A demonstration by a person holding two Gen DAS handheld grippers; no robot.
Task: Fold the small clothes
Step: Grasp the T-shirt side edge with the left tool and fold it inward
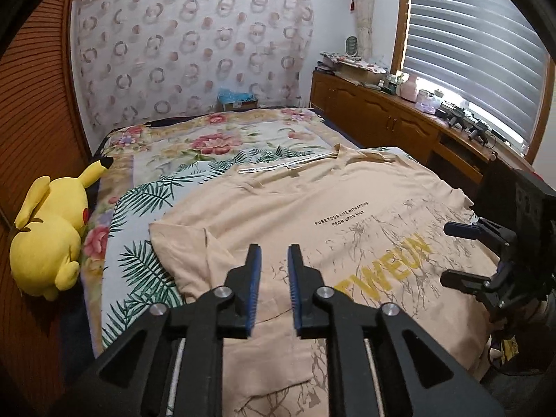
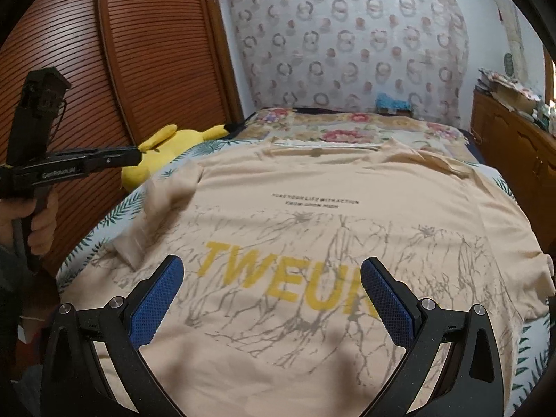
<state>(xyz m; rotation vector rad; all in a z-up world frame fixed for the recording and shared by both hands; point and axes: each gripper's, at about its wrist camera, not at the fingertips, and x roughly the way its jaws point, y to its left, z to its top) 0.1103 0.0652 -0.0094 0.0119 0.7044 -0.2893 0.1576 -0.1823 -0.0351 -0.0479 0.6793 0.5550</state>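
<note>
Bedroom w/ patterned wall cloth at top of both frames; bed (image 1: pixel 222 146) w/ floral and leaf-print cover fills the middle. You've got the beige t-shirt (image 1: pixel 295 201) spread print-up across the cover, yellow lettering low centre in the right wrist view. Its sleeve (image 2: pixel 156 215), left of centre there, looks flipped in over the body, though blur makes that a guess.

Left gripper (image 1: pixel 272 285), bottom centre of its own view, is narrowly parted w/ nothing between the blue pads, hovering above the shirt's left side. Right gripper (image 2: pixel 272 299) stands wide, empty, over the lettering.

Step looks like early fold: one side turned in, rest flat. Next you'd prob. need a pinch on a hem or shoulder edge, both layers.

Fabric is soft, thin knit, lightly creased; cracked grey print. Plush toy (image 1: pixel 48 236) sits at left edge, well apart.
</note>
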